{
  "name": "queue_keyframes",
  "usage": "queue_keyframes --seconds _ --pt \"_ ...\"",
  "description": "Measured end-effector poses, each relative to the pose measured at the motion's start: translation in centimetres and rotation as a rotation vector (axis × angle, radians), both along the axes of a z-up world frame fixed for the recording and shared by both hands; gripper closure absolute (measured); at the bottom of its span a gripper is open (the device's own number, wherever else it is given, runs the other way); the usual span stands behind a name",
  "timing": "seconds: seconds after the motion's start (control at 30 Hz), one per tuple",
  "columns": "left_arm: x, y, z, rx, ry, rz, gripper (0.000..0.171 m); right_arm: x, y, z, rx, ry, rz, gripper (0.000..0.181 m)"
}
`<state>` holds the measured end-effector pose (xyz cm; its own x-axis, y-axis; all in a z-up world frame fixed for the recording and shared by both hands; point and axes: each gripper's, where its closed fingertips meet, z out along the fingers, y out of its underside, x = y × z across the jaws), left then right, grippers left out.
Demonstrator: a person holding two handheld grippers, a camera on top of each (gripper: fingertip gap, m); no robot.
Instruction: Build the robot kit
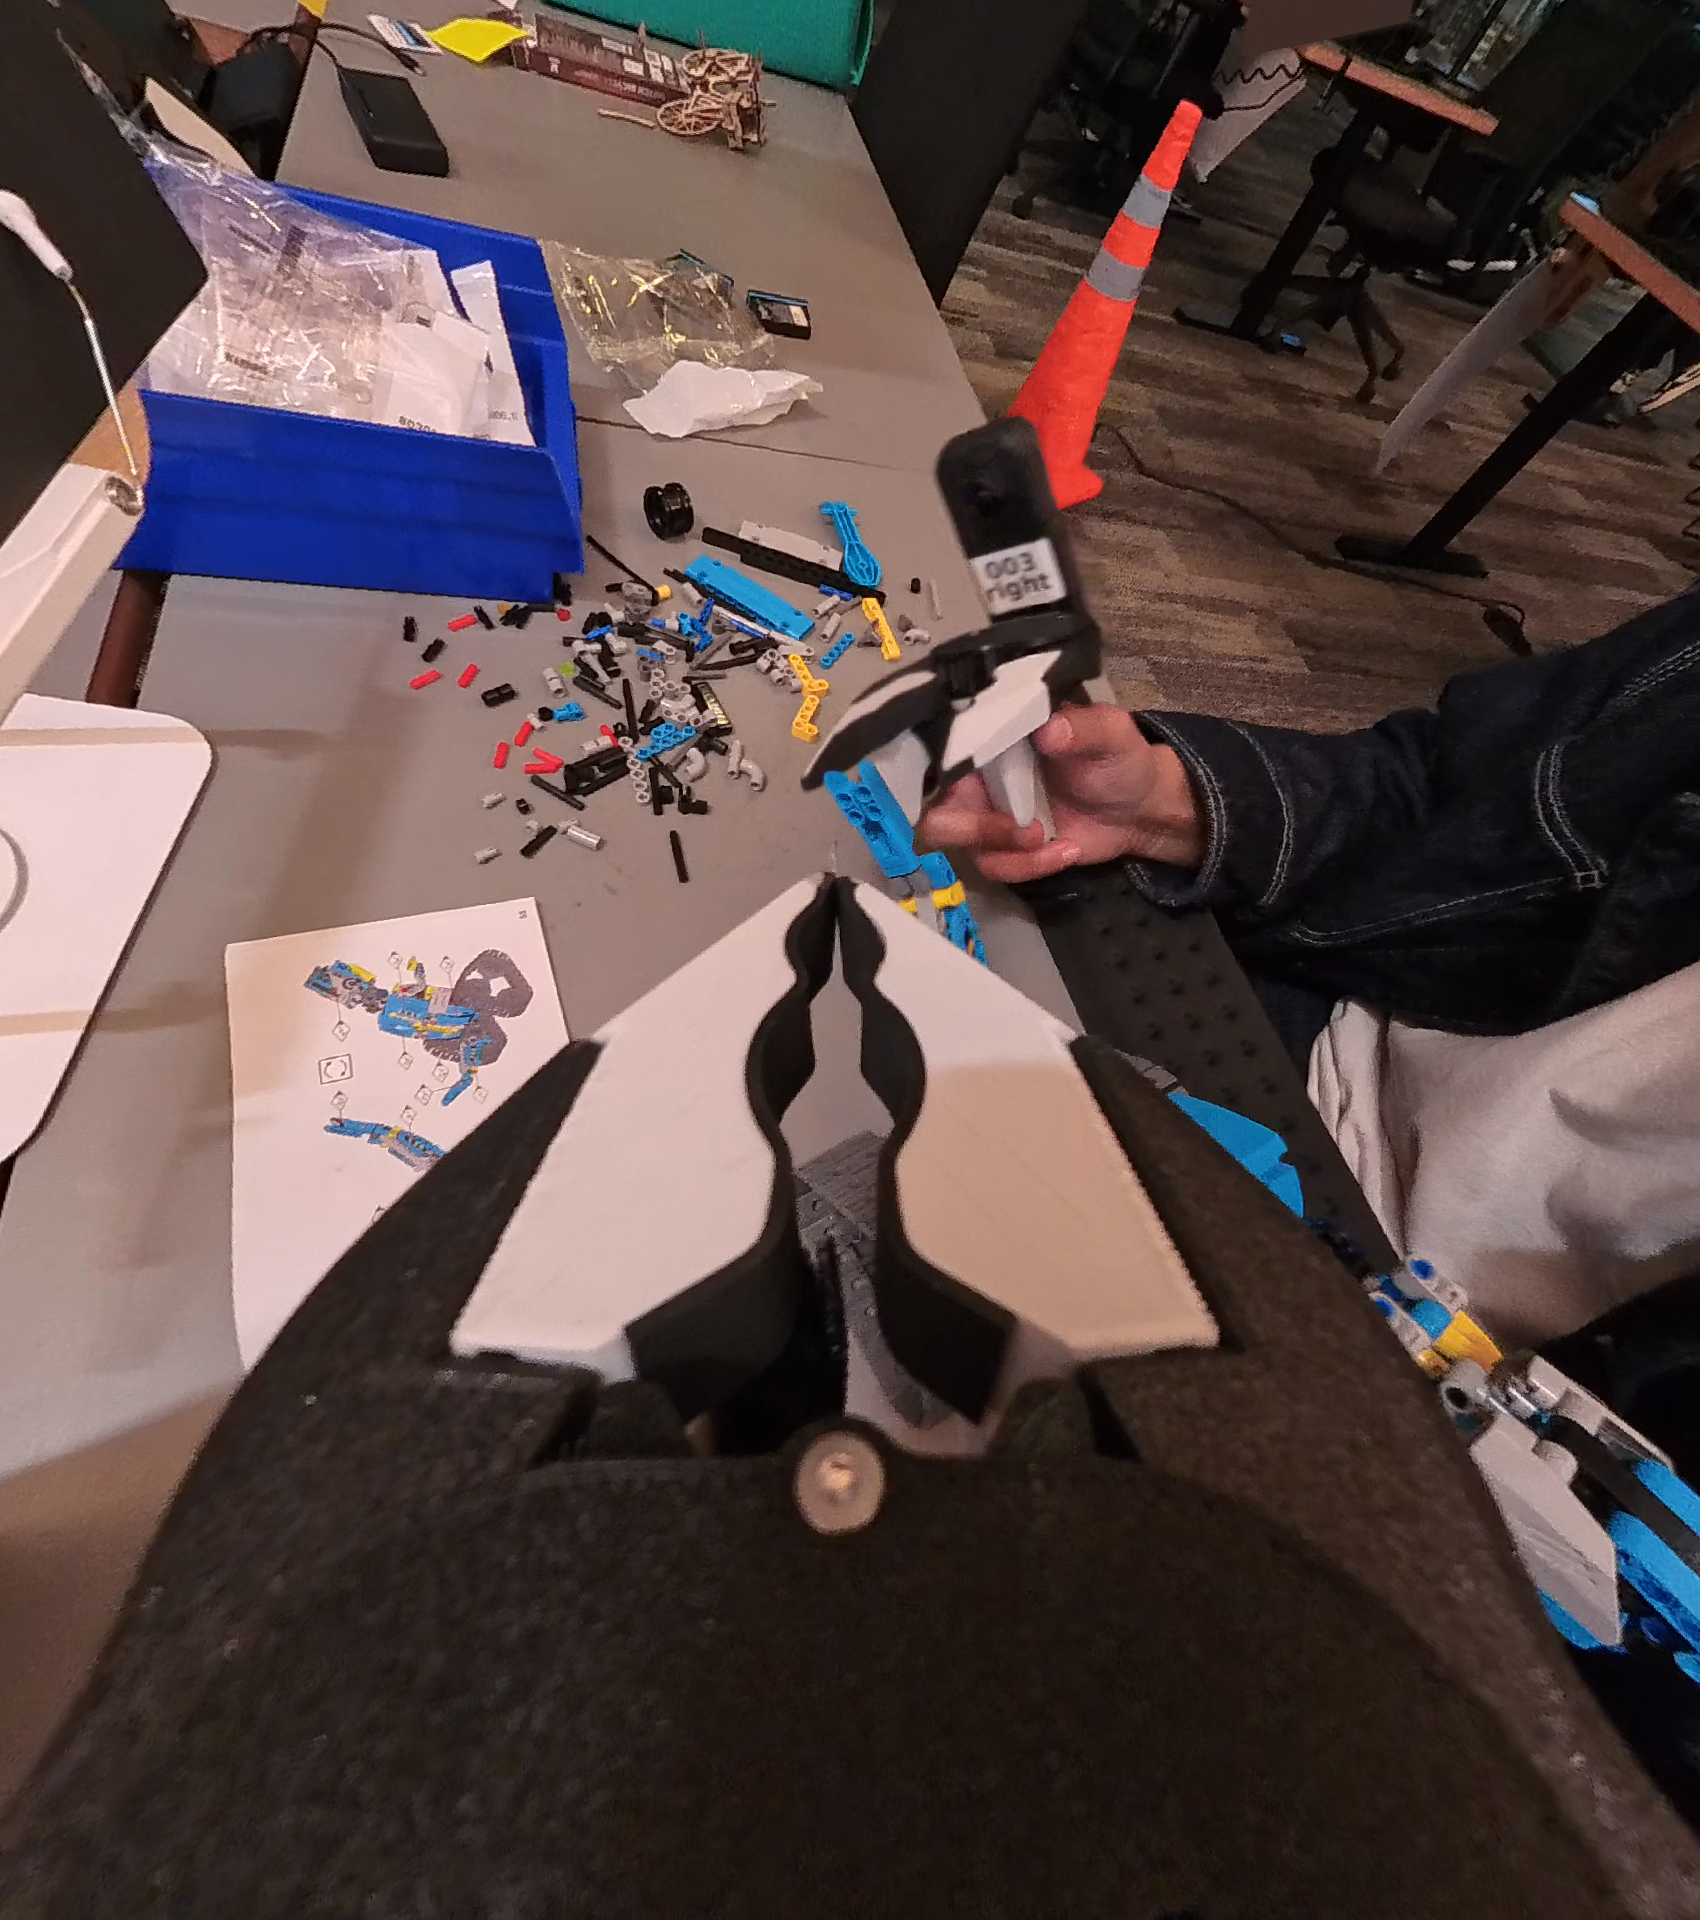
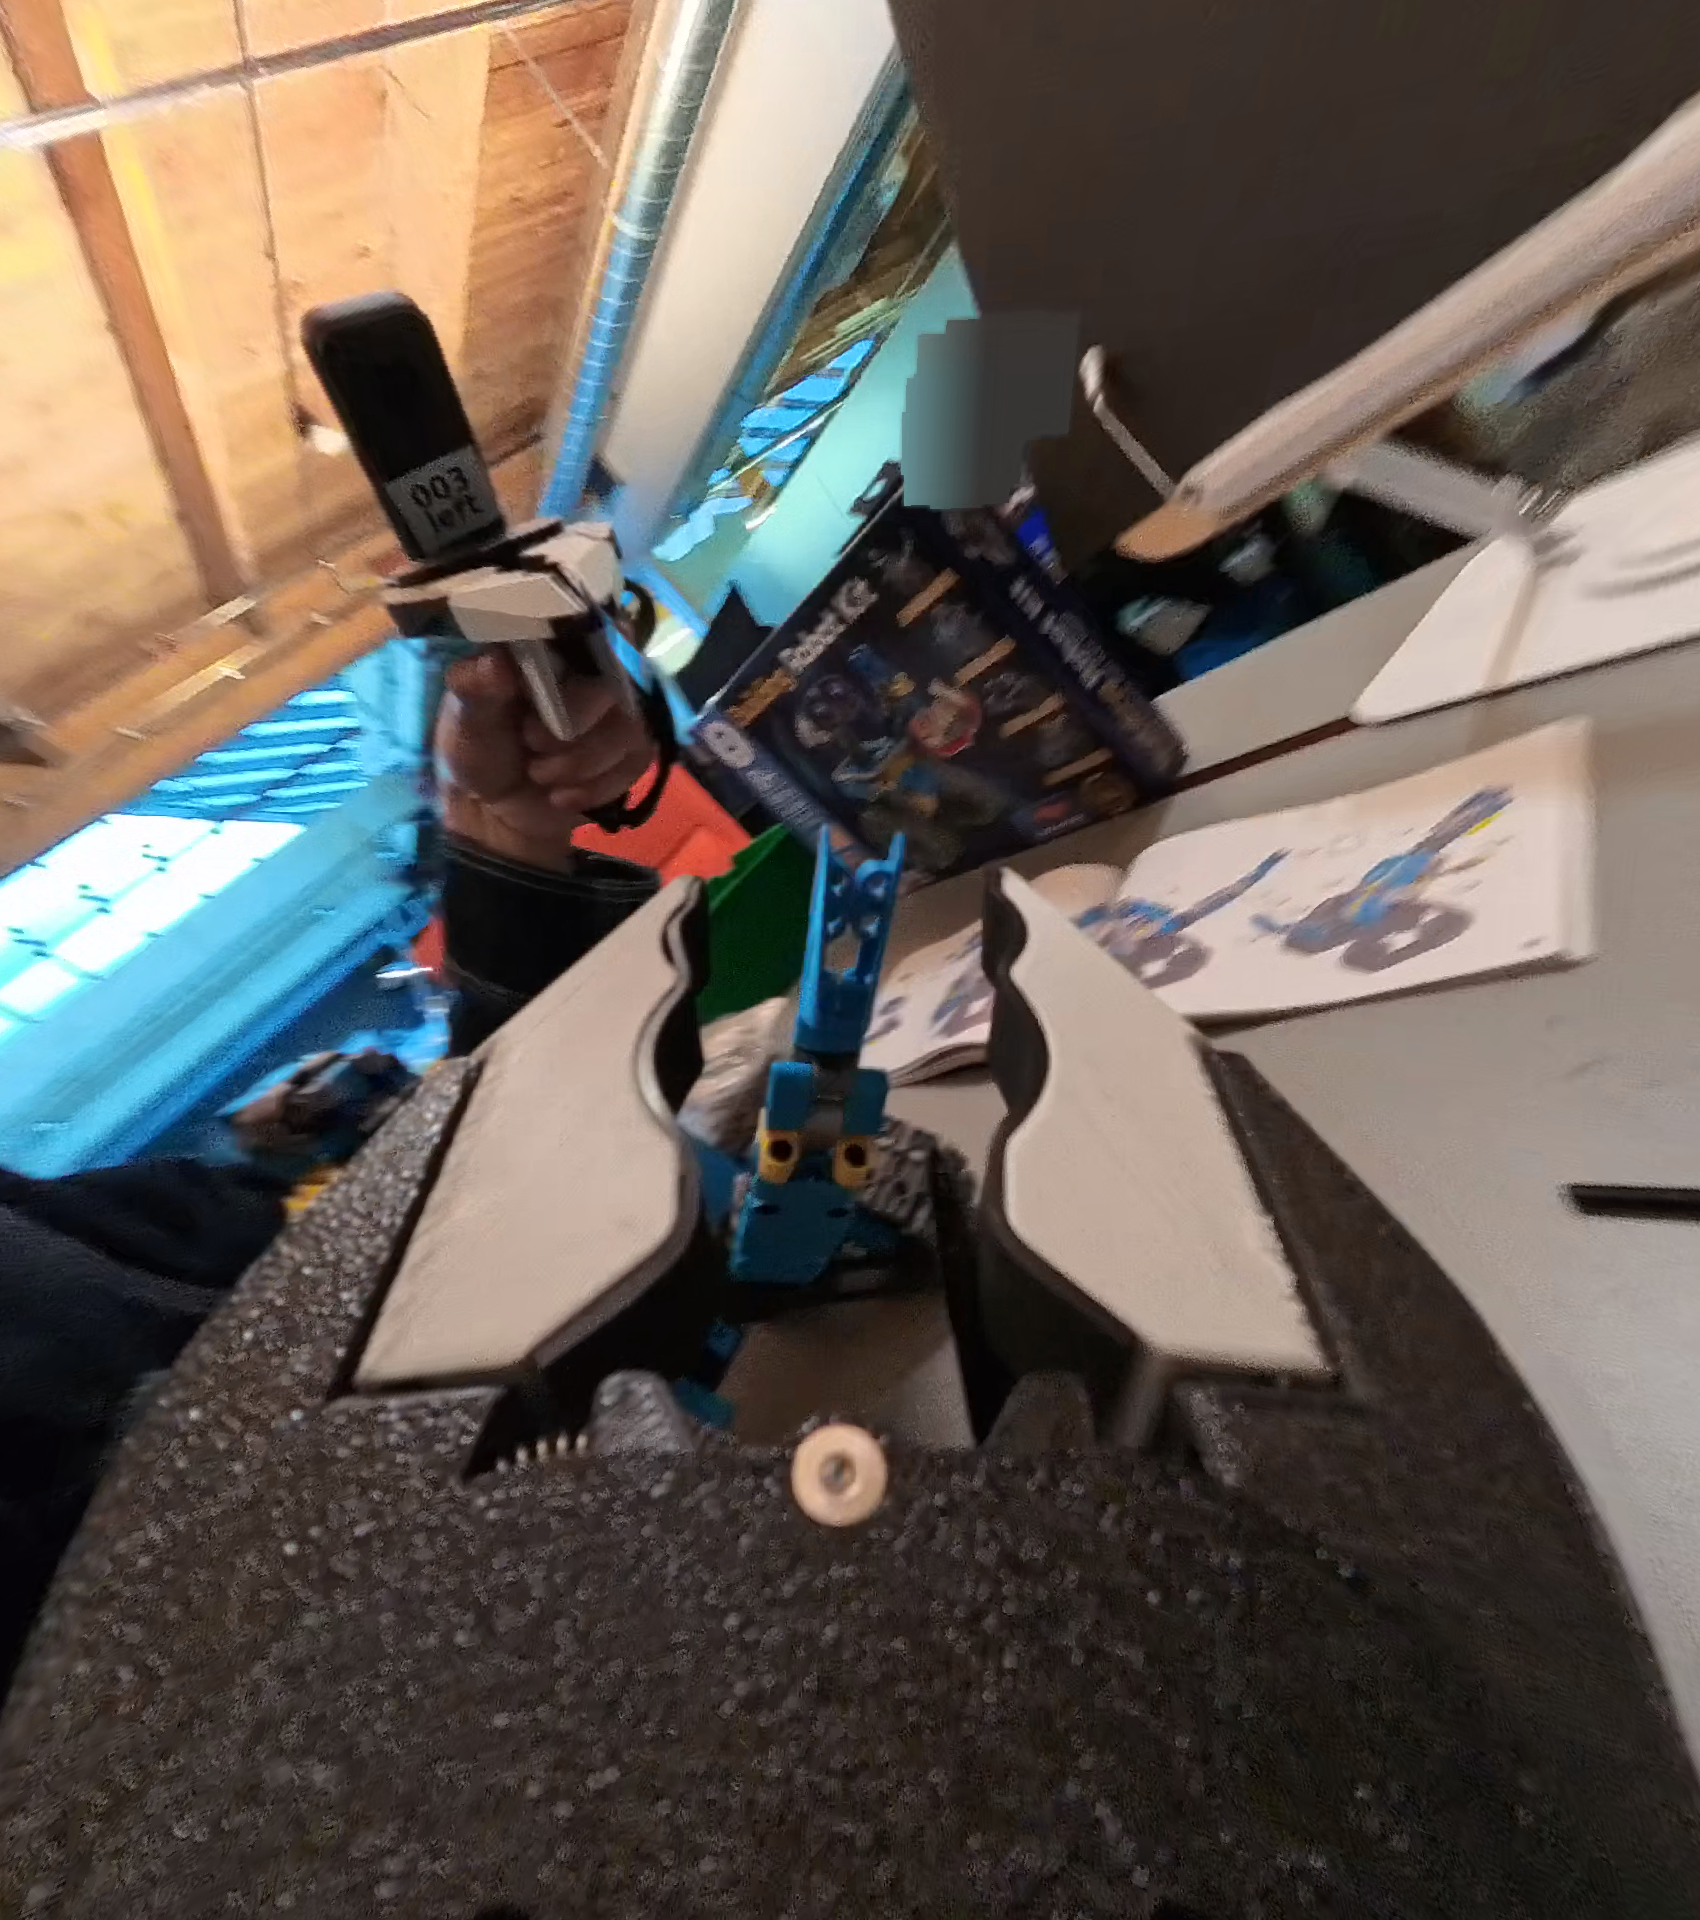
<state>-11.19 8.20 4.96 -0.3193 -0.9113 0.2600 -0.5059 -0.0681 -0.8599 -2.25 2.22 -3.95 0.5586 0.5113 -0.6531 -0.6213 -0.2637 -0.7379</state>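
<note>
My left gripper (image 1: pixel 831 883) is shut, with nothing visible between its tips, and hovers above the grey table (image 1: pixel 326 790) near an instruction sheet (image 1: pixel 389 1039). It also shows in the right wrist view (image 2: pixel 503 592), held up by a hand. My right gripper (image 2: pixel 841 894) is open. A blue forked piece (image 2: pixel 841 966) of a blue and yellow brick model (image 2: pixel 799 1195) stands between its fingers without touching them. In the left wrist view the right gripper (image 1: pixel 815 774) is held by a hand at the table's right edge, just above a blue beam (image 1: pixel 867 821).
A pile of small loose building parts (image 1: pixel 659 686) lies mid-table before a blue bin (image 1: pixel 358 499) of bags. A white lamp base (image 1: pixel 25 914) sits left. A blue and white assembly (image 1: pixel 1604 1538) is lower right. An orange cone (image 1: pixel 1106 312) stands on the floor. A kit box (image 2: pixel 929 707) leans behind an open booklet (image 2: pixel 1345 883). The grippers' ends are close to 15 cm from one another.
</note>
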Motion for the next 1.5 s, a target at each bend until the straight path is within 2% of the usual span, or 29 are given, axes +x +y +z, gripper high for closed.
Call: queue_keyframes --seconds 0.1,0.2,0.27,0.33,0.43,0.53,0.63,0.9,1.1,1.33,1.5 --pt "-0.1 -0.3 0.2 -0.002 -0.008 -0.011 0.171 -1.1 0.3 -1.1 -0.079 0.083 0.105 0.128" --pt "0.1 -0.9 -0.1 -0.005 -0.002 -0.034 0.171 -1.6 0.2 -1.4 -0.088 0.081 0.143 0.147" --pt "0.9 -1.6 -1.3 -0.020 0.028 -0.068 0.171 -1.7 0.3 -2.2 -0.112 0.037 0.130 0.155" --pt "1.8 -2.8 -3.2 -0.045 0.082 -0.125 0.171 -1.9 0.0 -1.7 -0.088 0.032 0.145 0.166" --pt "2.9 -3.6 -5.5 -0.094 0.139 -0.170 0.171 -1.9 0.0 -1.8 -0.085 -0.015 0.129 0.166" --pt "3.4 -3.0 -6.6 -0.117 0.167 -0.157 0.171 -1.5 0.1 -2.2 -0.096 -0.073 0.083 0.165" --pt "3.4 -2.4 -6.5 -0.128 0.161 -0.142 0.171 -1.7 0.0 -1.7 -0.090 -0.117 0.051 0.165" --pt "2.9 -1.4 -5.7 -0.127 0.136 -0.114 0.171 -1.4 0.5 -2.4 -0.218 -0.181 -0.004 0.165" --pt "2.6 -1.1 -5.1 -0.120 0.122 -0.104 0.171 -1.8 0.2 -1.6 -0.096 -0.106 0.075 0.165" --pt "2.4 -1.1 -4.9 -0.103 0.118 -0.100 0.171 -2.5 -0.8 -0.2 -0.017 0.068 0.223 0.167" --pt "2.4 -1.1 -4.9 -0.101 0.118 -0.102 0.171 -3.0 -1.5 0.7 0.033 0.116 0.286 0.166"
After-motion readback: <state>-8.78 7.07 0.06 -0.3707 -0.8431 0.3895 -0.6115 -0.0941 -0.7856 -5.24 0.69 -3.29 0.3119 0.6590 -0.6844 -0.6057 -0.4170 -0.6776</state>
